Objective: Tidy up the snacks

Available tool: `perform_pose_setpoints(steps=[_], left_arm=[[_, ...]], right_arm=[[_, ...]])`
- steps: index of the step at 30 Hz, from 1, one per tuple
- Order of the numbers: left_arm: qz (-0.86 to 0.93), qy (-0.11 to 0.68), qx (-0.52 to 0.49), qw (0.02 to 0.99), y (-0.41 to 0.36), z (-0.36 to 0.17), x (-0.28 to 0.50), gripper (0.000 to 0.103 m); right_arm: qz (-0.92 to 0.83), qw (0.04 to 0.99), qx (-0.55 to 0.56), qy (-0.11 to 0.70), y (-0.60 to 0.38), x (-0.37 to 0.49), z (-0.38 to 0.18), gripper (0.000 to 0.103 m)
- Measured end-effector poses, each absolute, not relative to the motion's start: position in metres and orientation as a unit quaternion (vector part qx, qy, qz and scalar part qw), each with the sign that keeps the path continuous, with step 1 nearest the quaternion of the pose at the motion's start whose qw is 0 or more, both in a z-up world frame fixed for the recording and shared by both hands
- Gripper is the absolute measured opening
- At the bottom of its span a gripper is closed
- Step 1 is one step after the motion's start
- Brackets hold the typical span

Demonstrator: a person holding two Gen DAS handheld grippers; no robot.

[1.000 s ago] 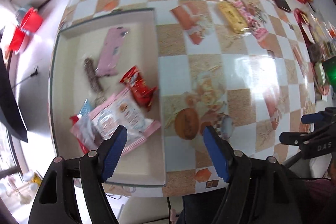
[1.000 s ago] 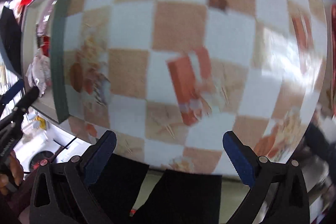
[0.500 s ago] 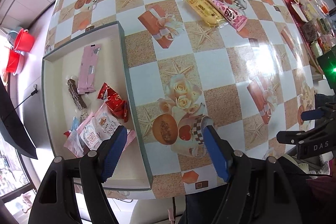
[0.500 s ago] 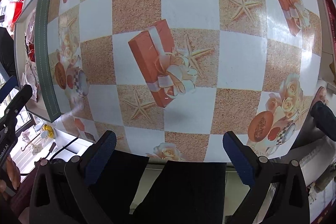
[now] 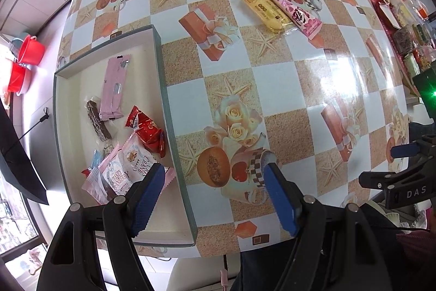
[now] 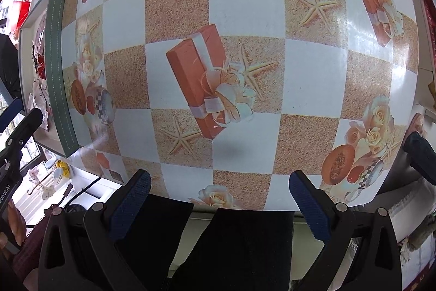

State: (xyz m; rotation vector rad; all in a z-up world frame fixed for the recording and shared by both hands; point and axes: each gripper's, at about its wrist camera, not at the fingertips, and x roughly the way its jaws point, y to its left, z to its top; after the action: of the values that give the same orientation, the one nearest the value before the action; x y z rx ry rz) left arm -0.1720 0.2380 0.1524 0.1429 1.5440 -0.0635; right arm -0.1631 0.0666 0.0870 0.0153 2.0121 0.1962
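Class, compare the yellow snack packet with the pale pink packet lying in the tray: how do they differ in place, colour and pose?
The yellow snack packet lies loose on the tablecloth; the pale pink packet already lies inside the tray. The yellow one touches a pink patterned packet; the pale pink one lies beside a dark brown bar. Both are long, flat and sealed.

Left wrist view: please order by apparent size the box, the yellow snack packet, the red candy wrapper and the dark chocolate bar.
1. Box, clearly largest.
2. Yellow snack packet.
3. Red candy wrapper and dark chocolate bar look alike; the yellow packet lies farther away, so its real size is unsure.
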Motion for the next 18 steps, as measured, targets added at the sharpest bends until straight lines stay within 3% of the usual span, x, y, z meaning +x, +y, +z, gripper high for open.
perform_pose_setpoints(steps=[18], left_arm=[[-0.028, 0.698, 0.064, 0.713, 0.2383, 0.1516, -0.1716, 0.078]], right_arm=[[0.08, 0.529, 0.006, 0.845, 0.0664, -0.1647, 0.0837, 0.102]])
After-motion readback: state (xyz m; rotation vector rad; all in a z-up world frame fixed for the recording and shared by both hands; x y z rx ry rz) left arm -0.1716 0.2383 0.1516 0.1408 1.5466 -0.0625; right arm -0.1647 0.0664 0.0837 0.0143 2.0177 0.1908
